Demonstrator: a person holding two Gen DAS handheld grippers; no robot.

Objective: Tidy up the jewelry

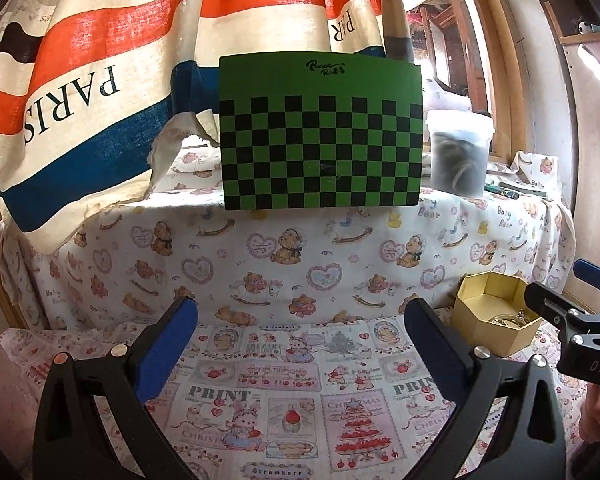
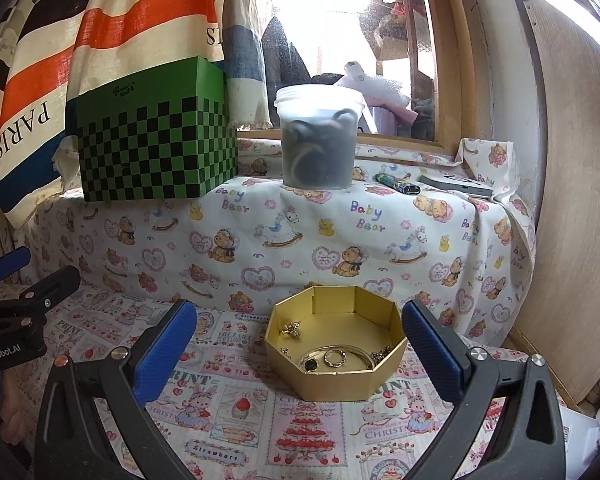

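You are holding the right tool point(image 2: 300, 344) with its blue pads as wide apart as they go, and nothing is between them; they are only framing the gold octagonal box point(image 2: 334, 350) that is sitting on the printed cloth of the desk point(image 2: 260, 412) just ahead. Your left tool point(image 1: 300, 340) is also standing wide open and empty, pointing at bare cloth, with the box off to its right side. It seems you are keeping it aside so that the right one is free to work.

Inside the box the jewelry is already lying together: a ring point(image 2: 335, 358), a small dark round piece point(image 2: 311, 365), a gold earring or charm point(image 2: 292, 329) near the left wall, and a thin chain point(image 2: 382, 355) against the right wall. I judge that the open jaws are fitting a piece just let go, or a reach for the box itself.

Farther back, on the raised ledge under the bear cloth, a green checkered box point(image 2: 156, 140) and a lidded plastic tub point(image 2: 320, 136) are standing near the window.
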